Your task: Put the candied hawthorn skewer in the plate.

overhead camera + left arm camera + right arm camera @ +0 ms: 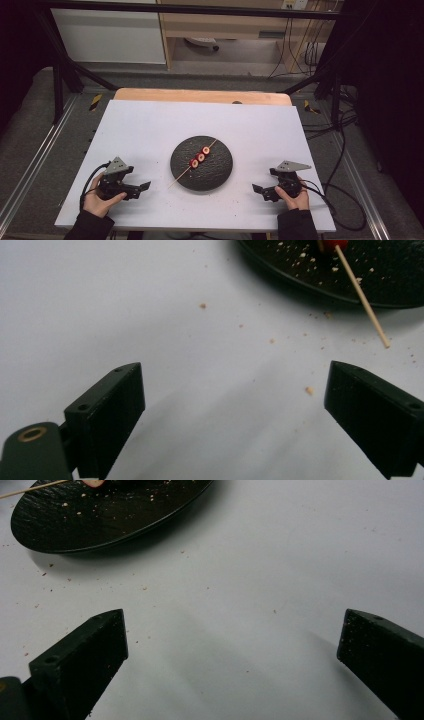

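Note:
A round black plate [220, 170] lies in the middle of the white table. Across it rests a thin wooden skewer [178, 177] threaded with three red slices [200, 156]; its bare end sticks out past the plate's near-left rim. My left gripper [145, 186] rests on the table left of the plate, jaws open and empty. In the left gripper view the skewer tip [372, 320] and the plate rim [300, 277] lie ahead to the right. My right gripper [256, 190] sits right of the plate, open, nothing between its jaws. The right gripper view has the plate [100, 520] at upper left.
Small crumbs [310, 390] dot the white tabletop [150, 130] around the plate. A wooden board edge [200, 95] runs along the table's far side. Cables [340, 165] trail on the floor to the right, and black frame bars stand at both sides.

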A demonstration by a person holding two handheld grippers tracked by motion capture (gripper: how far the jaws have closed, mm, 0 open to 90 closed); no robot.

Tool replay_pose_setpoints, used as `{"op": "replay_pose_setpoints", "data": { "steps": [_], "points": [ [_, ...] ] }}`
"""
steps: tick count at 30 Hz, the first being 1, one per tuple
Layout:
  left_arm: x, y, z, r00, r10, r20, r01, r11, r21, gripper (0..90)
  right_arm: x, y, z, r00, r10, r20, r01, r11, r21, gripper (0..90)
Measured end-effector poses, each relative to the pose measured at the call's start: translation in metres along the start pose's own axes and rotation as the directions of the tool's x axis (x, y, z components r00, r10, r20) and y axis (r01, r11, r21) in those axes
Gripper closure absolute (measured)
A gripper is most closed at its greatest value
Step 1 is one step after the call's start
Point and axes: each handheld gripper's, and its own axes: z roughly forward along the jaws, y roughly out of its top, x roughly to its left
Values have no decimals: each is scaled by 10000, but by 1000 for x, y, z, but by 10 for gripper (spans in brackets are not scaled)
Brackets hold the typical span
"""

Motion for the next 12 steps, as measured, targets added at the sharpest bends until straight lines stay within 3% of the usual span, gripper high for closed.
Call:
{"op": "replay_pose_setpoints", "data": {
  "steps": [12],
  "points": [
    [6, -8, -2, 9999, 35, -111, -33, 9998, 184, 89, 0, 0, 0, 10000, 44, -35, -43, 9999, 96, 5]
  ]
}}
